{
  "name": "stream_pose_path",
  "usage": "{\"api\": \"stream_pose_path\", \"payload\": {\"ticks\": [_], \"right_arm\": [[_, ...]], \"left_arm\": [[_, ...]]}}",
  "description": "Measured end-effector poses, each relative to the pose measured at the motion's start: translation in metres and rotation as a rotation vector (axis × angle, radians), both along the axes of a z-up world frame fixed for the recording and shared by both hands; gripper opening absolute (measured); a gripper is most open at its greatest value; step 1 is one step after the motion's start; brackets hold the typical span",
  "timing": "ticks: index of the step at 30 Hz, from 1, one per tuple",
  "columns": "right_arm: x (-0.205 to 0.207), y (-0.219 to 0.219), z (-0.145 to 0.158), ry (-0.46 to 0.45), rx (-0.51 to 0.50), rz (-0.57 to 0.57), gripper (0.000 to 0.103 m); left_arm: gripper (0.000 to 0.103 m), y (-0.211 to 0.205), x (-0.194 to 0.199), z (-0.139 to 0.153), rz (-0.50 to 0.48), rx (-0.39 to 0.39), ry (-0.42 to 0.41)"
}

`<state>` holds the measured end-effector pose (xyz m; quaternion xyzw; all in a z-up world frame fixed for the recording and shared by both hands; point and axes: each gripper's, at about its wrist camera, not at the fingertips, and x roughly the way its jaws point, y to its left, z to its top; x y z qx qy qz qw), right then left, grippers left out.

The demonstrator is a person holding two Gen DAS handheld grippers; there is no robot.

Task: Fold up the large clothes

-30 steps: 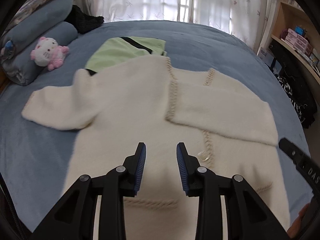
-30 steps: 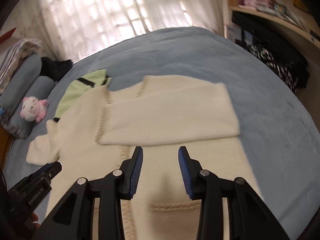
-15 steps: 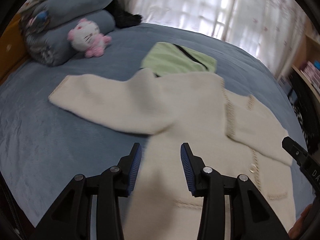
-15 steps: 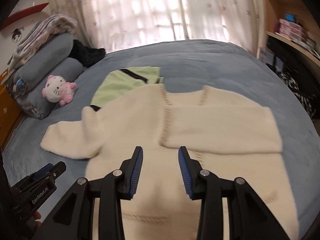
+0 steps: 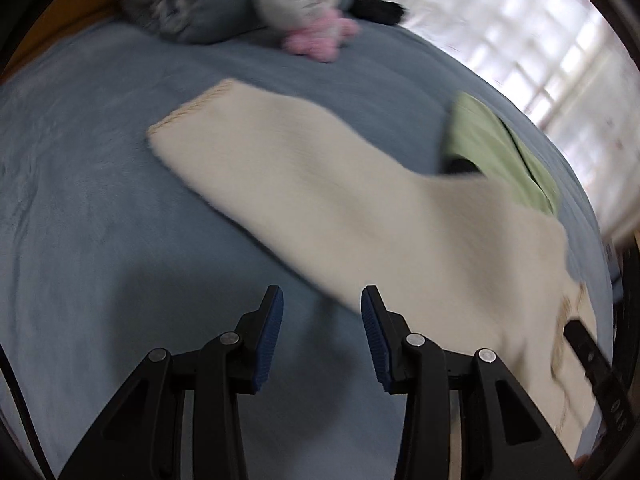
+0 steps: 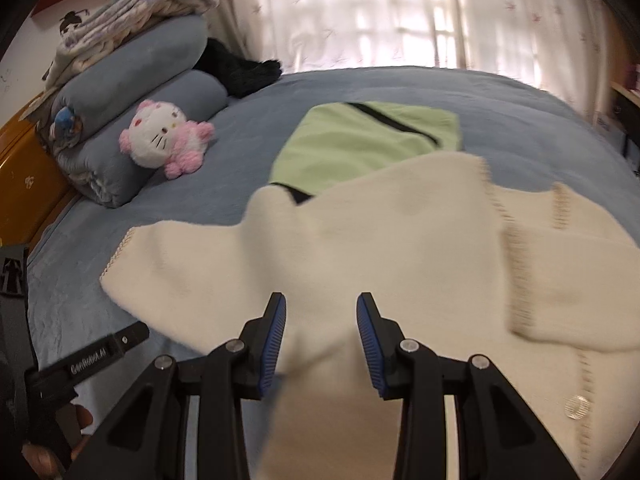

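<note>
A cream knitted cardigan (image 6: 420, 248) lies flat on the blue bed (image 6: 480, 92). One sleeve (image 6: 568, 280) is folded across its chest; the other sleeve (image 5: 280, 168) stretches out to the left with its cuff free. My left gripper (image 5: 322, 304) hovers open over bare blanket just below that outstretched sleeve, nothing between its blue pads. My right gripper (image 6: 321, 304) hovers open above the cardigan's body near the armpit, also holding nothing. The left gripper's body (image 6: 88, 360) shows at the lower left of the right wrist view.
A folded light-green garment (image 6: 368, 140) lies beyond the cardigan's collar. A pink and white plush toy (image 6: 164, 136) leans on rolled blue bedding (image 6: 140, 80) at the left, with a black item (image 6: 240, 68) behind. Curtains (image 6: 400, 12) hang at the back; a wooden bed frame (image 6: 24, 176) runs along the left.
Both grippers have swept left across the cardigan, from its folded right side toward the outstretched left sleeve. The left gripper's jaws stand a little wider than a second ago.
</note>
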<state>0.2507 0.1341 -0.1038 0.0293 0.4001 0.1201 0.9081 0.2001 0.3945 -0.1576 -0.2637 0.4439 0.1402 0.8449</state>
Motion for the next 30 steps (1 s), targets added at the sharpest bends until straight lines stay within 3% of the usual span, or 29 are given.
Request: {"api": "stream_pose_path", "payload": {"ticks": [4, 8, 9, 12, 15, 16, 17, 19, 21, 23, 27, 30], "right_arm": [[0.016, 0.029, -0.016, 0.007, 0.004, 0.043, 0.037], [0.024, 0.049, -0.031, 0.014, -0.012, 0.091, 0.037], [0.026, 0.052, -0.035, 0.02, -0.016, 0.098, 0.037], [0.029, 0.056, -0.048, 0.055, 0.007, 0.122, 0.037], [0.031, 0.056, -0.058, 0.072, 0.028, 0.136, 0.037], [0.031, 0.055, -0.059, 0.072, 0.037, 0.137, 0.037], [0.03, 0.053, -0.059, 0.071, 0.054, 0.139, 0.037], [0.03, 0.049, -0.059, 0.076, 0.086, 0.138, 0.037], [0.03, 0.043, -0.058, 0.084, 0.128, 0.137, 0.037], [0.03, 0.039, -0.058, 0.097, 0.148, 0.145, 0.037], [0.033, 0.024, -0.053, 0.117, 0.214, 0.138, 0.037], [0.034, 0.009, -0.042, 0.113, 0.247, 0.119, 0.037]], "left_arm": [[0.039, 0.046, 0.013, -0.025, 0.108, -0.072, 0.021], [0.041, 0.069, 0.021, -0.052, 0.169, -0.2, 0.002], [0.042, 0.07, 0.022, -0.053, 0.178, -0.207, -0.008], [0.062, 0.068, 0.031, -0.052, 0.181, -0.225, -0.036], [0.065, 0.055, 0.041, -0.052, 0.178, -0.139, -0.062], [0.052, 0.049, 0.043, -0.051, 0.178, -0.083, -0.074], [0.033, 0.046, 0.046, -0.05, 0.184, -0.04, -0.078], [0.011, 0.045, 0.043, -0.047, 0.183, -0.053, -0.116], [0.007, 0.049, 0.039, -0.043, 0.184, -0.089, -0.153], [0.006, 0.046, 0.036, -0.036, 0.178, -0.074, -0.172], [0.005, 0.021, 0.031, -0.006, 0.146, 0.075, -0.204], [0.005, 0.002, 0.026, 0.02, 0.109, 0.145, -0.247]]}}
